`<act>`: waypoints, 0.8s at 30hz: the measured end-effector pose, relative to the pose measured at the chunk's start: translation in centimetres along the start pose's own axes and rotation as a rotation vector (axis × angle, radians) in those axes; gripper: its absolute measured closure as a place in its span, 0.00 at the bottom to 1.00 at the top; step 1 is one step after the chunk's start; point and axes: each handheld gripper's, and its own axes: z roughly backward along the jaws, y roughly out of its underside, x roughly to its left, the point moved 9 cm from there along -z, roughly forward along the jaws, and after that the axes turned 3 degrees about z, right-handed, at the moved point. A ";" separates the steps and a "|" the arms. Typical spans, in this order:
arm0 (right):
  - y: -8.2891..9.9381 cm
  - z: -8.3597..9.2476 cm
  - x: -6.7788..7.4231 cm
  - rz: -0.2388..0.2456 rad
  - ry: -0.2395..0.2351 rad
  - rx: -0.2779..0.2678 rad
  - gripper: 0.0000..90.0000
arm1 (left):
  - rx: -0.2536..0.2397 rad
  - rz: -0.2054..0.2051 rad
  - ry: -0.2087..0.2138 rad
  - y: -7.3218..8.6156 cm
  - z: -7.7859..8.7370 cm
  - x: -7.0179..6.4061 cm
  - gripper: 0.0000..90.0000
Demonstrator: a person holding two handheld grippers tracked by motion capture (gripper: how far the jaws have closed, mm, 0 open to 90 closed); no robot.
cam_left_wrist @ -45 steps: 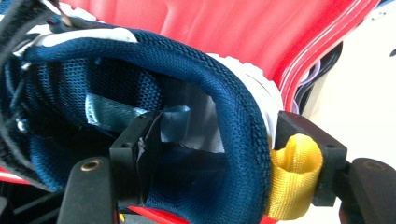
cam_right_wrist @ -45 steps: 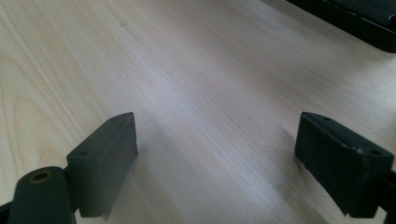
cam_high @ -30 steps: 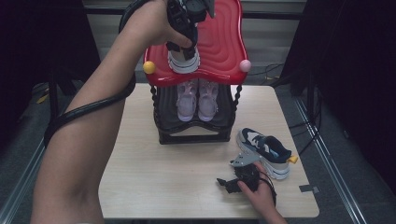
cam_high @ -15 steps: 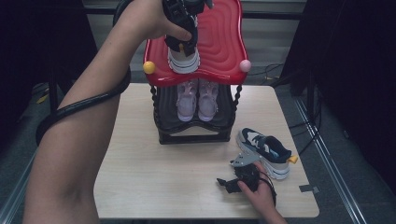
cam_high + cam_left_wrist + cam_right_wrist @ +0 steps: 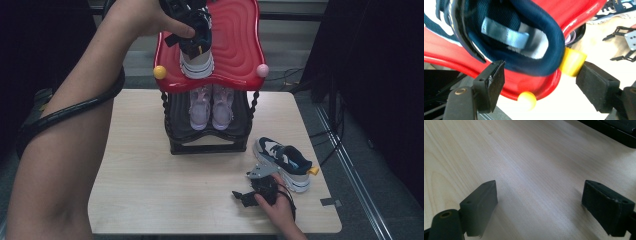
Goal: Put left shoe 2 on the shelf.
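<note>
Since a second ago the left gripper (image 5: 196,37) has lifted a little off the navy sneaker (image 5: 197,62) on the red top shelf (image 5: 235,45), and its jaws have just been opening. In the left gripper view the pads (image 5: 491,85) stand either side of the heel collar with a gap at the left and the right pad at the yellow heel tab (image 5: 572,61); nothing is pinched. The right gripper (image 5: 248,196) has kept its place low on the table (image 5: 150,175), jaws spread wide over bare wood with nothing between them.

The sneaker sits at the shelf's front left, near the yellow knob (image 5: 159,72), heel toward the person: navy padded collar, grey lining, white sole. Its mate (image 5: 285,161) lies on the table at the right, just beyond the right gripper. A pair of pink sneakers (image 5: 211,106) stands on the black lower tier of the rack.

The tabletop is pale wood grain. Around it the room is dark, with cables on the grey floor.
</note>
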 end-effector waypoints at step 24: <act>0.0 0.0 0.0 0.000 0.001 0.000 0.14 | 0.082 0.062 0.100 5.8 -0.6 -0.6 0.20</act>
